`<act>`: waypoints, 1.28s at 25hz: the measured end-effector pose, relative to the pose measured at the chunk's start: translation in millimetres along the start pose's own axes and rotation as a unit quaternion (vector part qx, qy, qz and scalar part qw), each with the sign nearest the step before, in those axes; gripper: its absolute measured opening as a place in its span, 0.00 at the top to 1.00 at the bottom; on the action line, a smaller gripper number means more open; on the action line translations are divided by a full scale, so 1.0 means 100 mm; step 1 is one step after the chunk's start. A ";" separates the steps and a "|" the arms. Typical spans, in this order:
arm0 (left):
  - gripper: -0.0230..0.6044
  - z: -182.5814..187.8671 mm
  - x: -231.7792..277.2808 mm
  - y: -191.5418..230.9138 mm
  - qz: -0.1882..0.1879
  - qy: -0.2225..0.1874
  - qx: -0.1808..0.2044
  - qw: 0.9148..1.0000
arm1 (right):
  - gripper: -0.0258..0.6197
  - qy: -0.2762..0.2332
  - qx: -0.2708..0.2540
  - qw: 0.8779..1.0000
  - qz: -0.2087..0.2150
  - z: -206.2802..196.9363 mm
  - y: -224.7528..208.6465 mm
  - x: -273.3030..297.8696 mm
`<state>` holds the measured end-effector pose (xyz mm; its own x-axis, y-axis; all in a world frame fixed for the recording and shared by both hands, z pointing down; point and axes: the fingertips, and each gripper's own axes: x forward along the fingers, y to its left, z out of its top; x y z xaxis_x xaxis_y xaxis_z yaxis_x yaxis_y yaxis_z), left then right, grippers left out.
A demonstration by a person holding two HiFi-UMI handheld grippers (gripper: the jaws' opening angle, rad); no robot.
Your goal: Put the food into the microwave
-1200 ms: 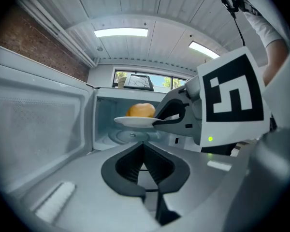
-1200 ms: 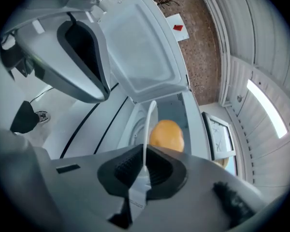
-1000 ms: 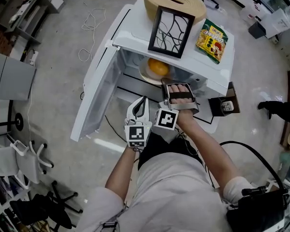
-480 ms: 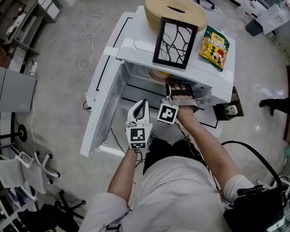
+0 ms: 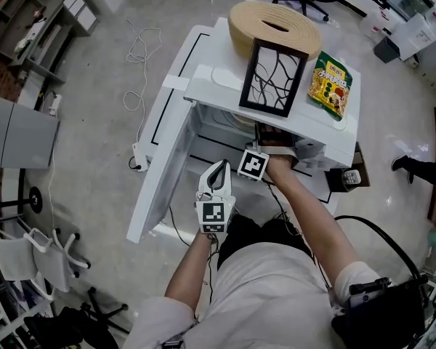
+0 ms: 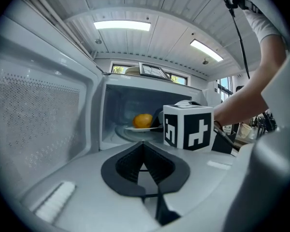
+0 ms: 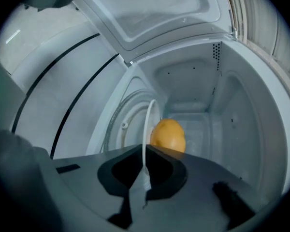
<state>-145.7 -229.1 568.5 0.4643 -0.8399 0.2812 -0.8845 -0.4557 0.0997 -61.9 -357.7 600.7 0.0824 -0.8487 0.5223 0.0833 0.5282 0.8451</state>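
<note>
The white microwave (image 5: 218, 86) stands with its door (image 5: 163, 173) swung open to the left. An orange (image 7: 168, 135) lies on a white plate (image 7: 146, 129), well inside the cavity. My right gripper (image 7: 144, 170) is shut on the plate's near rim. In the left gripper view the orange (image 6: 143, 121) and plate (image 6: 139, 128) sit just over the turntable, beside the right gripper's marker cube (image 6: 188, 127). In the head view the microwave's top hides the food and the right jaws. My left gripper (image 6: 144, 151) is shut with nothing in it, in front of the opening (image 5: 218, 174).
On top of the microwave stand a black picture frame (image 5: 272, 78), a tan round holder (image 5: 272, 20) and a snack bag (image 5: 330, 86). A dark box (image 5: 345, 177) sits at the microwave's right. A cable (image 5: 142, 46) lies on the floor to the left.
My right gripper has pushed forward and down, carrying the plate and orange deeper into the cavity; the microwave's top now hides the orange in the head view. The left gripper has barely shifted.
</note>
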 end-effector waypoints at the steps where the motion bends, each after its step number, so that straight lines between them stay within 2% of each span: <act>1: 0.95 0.00 0.01 0.00 -0.001 0.000 0.002 1.000 | 0.93 0.003 -0.003 1.000 -0.008 -0.01 -0.04 0.04; 6: 0.95 0.01 0.04 0.00 0.000 0.003 -0.001 1.000 | 0.92 0.003 0.002 1.000 0.000 0.00 -0.03 0.21; 9: 0.95 0.01 0.04 -0.02 -0.004 0.004 -0.004 1.000 | 0.91 0.019 -0.007 0.999 0.038 -0.06 0.10 0.27; 12: 0.95 0.01 0.04 -0.01 -0.006 0.005 -0.005 1.000 | 0.89 0.005 0.055 0.996 0.074 -0.03 0.12 0.28; 14: 0.95 -0.01 0.05 0.01 -0.009 0.009 -0.009 1.000 | 0.86 -0.011 0.110 0.989 0.100 0.01 0.08 0.26; 19: 0.95 -0.02 0.06 -0.01 -0.015 0.010 -0.019 1.000 | 0.80 -0.059 0.224 0.957 0.173 0.12 0.05 0.13; 20: 0.95 -0.02 0.06 -0.02 -0.017 0.010 -0.022 1.000 | 0.80 -0.070 0.250 0.946 0.193 0.15 0.06 0.10; 23: 0.95 0.00 0.07 -0.03 -0.020 0.012 -0.025 0.999 | 0.75 -0.091 0.334 0.903 0.254 0.21 0.05 0.04; 24: 0.95 0.00 0.06 -0.03 -0.020 0.012 -0.026 0.999 | 0.73 -0.094 0.345 0.896 0.262 0.21 0.05 0.03; 32: 0.95 -0.02 0.03 -0.01 -0.006 0.011 -0.036 0.999 | 0.73 -0.137 0.329 0.908 0.222 0.35 0.02 -0.31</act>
<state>-143.8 -230.7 570.9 0.4745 -0.8273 0.3009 -0.8802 -0.4425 0.1714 -98.7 -331.8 590.1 -0.2956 -0.5782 0.7605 -0.5160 0.7666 0.3822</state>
